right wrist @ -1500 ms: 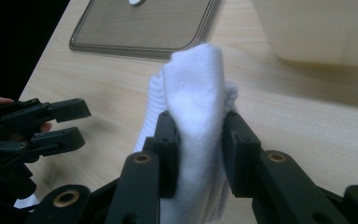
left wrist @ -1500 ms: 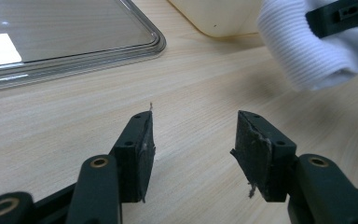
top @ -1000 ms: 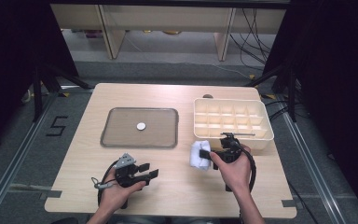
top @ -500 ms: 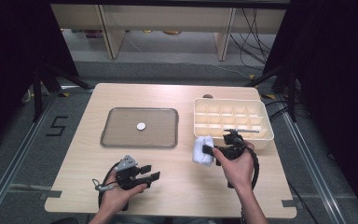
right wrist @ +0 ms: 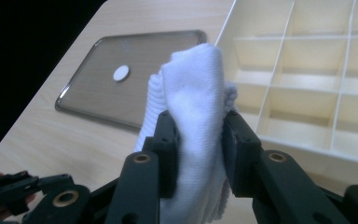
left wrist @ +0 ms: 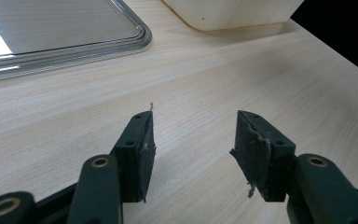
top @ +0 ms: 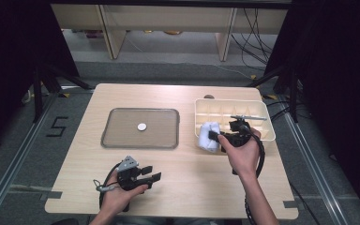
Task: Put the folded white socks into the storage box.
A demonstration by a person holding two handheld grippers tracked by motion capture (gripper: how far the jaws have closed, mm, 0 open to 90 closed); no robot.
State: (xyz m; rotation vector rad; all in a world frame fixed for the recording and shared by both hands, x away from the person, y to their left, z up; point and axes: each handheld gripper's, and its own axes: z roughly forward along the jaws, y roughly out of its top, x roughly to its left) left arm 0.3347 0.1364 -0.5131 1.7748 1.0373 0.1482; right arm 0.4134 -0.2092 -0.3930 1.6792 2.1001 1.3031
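A rolled white cloth [top: 207,137] [right wrist: 193,107] hangs above the table by the left front corner of the cream divided box [top: 258,110] [right wrist: 307,88]. My right gripper [top: 214,137] [right wrist: 199,140] is shut on it, both pads pressing its sides. The cloth is lifted off the wood. My left gripper [top: 151,174] [left wrist: 193,149] rests near the table's front edge, open, with bare wood between its pads.
A flat glass tray [top: 140,127] [right wrist: 135,79] [left wrist: 51,32] lies at mid-table with a small white disc [top: 141,126] [right wrist: 120,73] on it. The box's compartments look unfilled. Bare wood lies between the tray and the front edge.
My right gripper has risen with the white cloth and shifted slightly toward the box. The left gripper has stayed where it was.
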